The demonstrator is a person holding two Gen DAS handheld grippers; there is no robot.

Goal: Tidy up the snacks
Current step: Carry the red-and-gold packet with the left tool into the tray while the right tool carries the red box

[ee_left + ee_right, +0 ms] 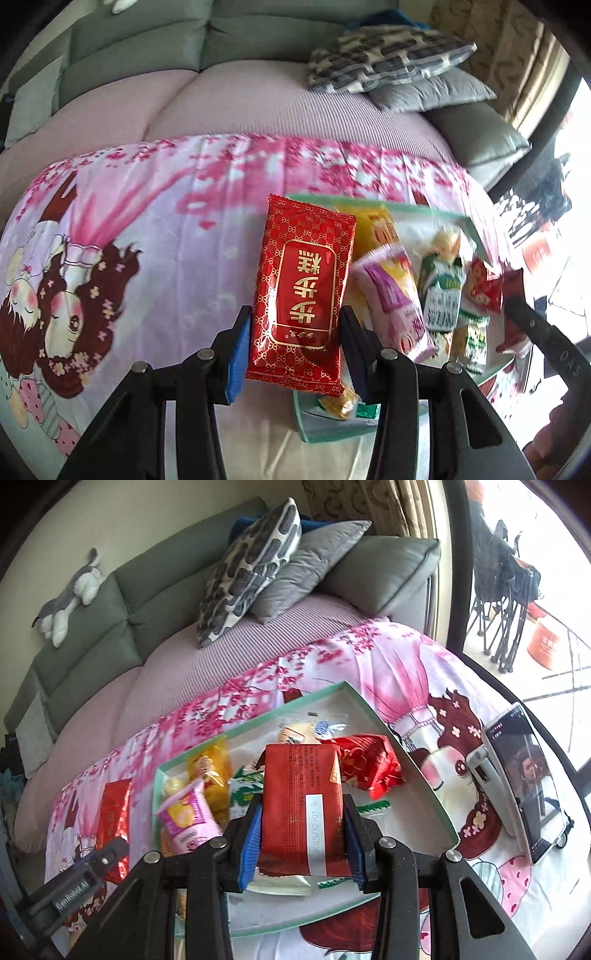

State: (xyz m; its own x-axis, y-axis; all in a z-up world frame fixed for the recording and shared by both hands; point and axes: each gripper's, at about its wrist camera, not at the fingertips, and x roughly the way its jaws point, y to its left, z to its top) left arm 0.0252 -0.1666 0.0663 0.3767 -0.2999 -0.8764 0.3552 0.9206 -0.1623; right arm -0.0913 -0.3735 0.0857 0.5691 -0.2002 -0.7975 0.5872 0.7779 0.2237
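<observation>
You're mid-carry — each gripper has a red snack packet. The left gripper point(295, 347) has its jaws clamped on the gold-patterned red packet point(301, 291), held over the bedspread point(155, 229) just off the tray's point(321, 434) near-left corner. The right gripper point(301, 843) has its jaws clenched on the plain red packet point(301, 805), date strip showing, above the tray's near edge.

Step in hand, by my guess: pulling like packets out to group them. The next move calls for a clear patch of bedspread or tray to set both down together.

The tray is a shallow green-rimmed box holding a pink-and-yellow packet point(186, 818), yellow wrapped sweets point(212, 771), a green-and-white packet point(443, 295), a crumpled red wrapper point(369, 766) — loosely piled.
</observation>
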